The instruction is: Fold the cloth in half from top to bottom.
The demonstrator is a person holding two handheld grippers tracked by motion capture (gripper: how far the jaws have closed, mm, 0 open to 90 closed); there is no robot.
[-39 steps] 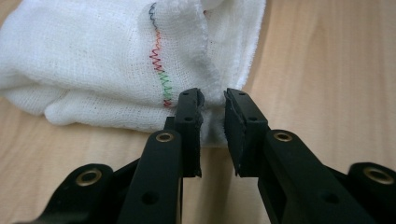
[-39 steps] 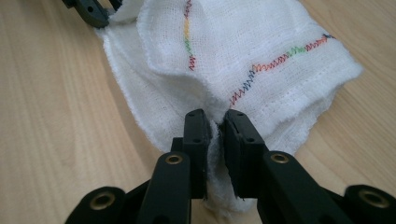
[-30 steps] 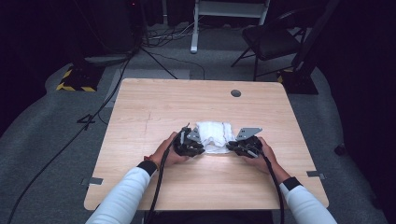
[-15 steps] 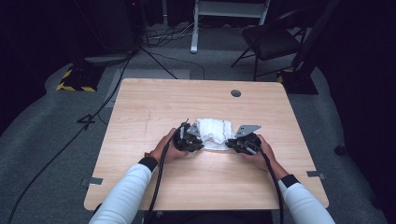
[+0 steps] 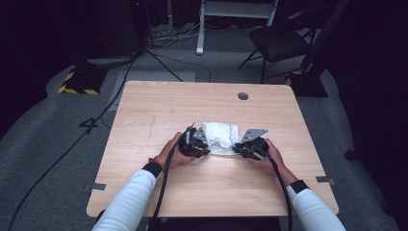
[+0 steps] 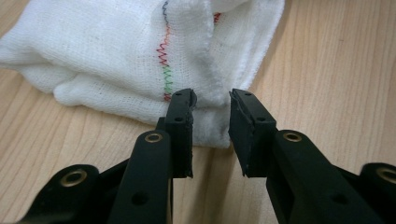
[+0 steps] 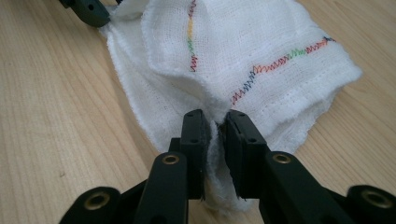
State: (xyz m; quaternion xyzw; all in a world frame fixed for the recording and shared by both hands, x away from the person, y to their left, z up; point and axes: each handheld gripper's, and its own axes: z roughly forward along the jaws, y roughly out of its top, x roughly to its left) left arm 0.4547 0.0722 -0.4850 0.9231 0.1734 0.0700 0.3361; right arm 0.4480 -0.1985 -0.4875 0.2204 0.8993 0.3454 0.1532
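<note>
White cloth [image 5: 220,135] has bunched tighter on the desk [image 5: 159,110] as our grippers closed in. Right gripper [image 7: 215,127] pinches a fold; left gripper [image 6: 211,103] stands part open at the hem, gripping nothing, so we grasp there next.

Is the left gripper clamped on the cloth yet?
No: the left gripper has open jaws with a clear gap, at the white cloth's edge.

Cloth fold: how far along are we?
Partly done: the white cloth already lies bunched in layers, one flap doubled over in the right gripper view. In hand: the right tongs are pinched on a cloth edge; the left tongs stand open at the cloth's near edge, gripping nothing yet. Left, likely: close the left tongs, then finish and flatten the fold on the table.
</note>
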